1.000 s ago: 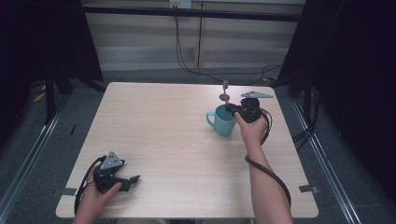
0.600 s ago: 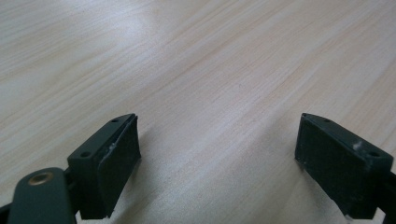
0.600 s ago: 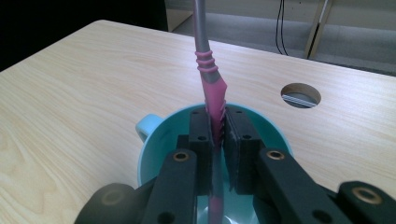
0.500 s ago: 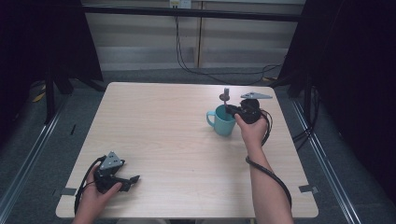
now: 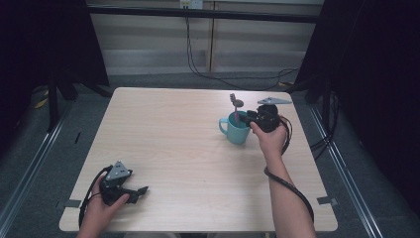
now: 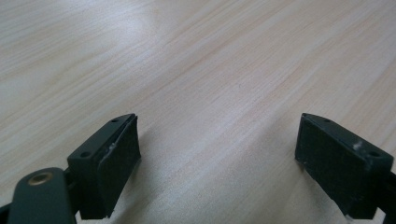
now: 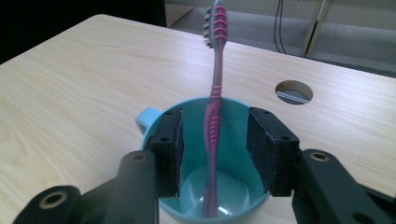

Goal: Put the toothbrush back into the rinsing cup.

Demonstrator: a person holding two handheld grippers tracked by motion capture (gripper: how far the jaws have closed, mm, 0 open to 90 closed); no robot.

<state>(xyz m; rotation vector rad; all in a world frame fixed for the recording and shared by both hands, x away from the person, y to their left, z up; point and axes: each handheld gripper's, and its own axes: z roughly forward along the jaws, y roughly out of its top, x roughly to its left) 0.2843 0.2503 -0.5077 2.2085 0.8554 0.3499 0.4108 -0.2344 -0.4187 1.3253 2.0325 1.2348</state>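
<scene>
At the lower left of the high view, the left gripper point(image 5: 141, 190) lies low on the wooden table point(image 5: 163, 144), held in the person's left hand point(image 5: 106, 203), with its grey three-cornered plate point(image 5: 119, 171) on top and its black cable looping beside the wrist. In the left gripper view the same gripper point(image 6: 219, 163) has its two black jaws spread wide, released, with bare pale wood grain between them and nothing in the gap. Moving right across the high view, the middle of the table is plain wood. Right of centre, in the upper half of the frame, stands a teal mug point(image 5: 236, 129), upright, its handle turned toward the left of the frame. A pink and grey toothbrush point(image 5: 235, 106) stands in the mug, bristle head up and above the rim. Just right of the mug, the right gripper point(image 5: 251, 119) is held in the person's right hand point(image 5: 271, 136), its jaws pointing at the mug. In the right gripper view the mug point(image 7: 233, 116) sits low in the frame, and the right gripper point(image 7: 214, 151) has its jaws apart on either side of the toothbrush point(image 7: 214, 126); a gap shows on both sides of the handle, so the pads are loosened, not pressing it. The handle's foot rests on the mug's bottom. At the upper right of that view a round hole point(image 7: 293, 91) is cut in the tabletop.
</scene>
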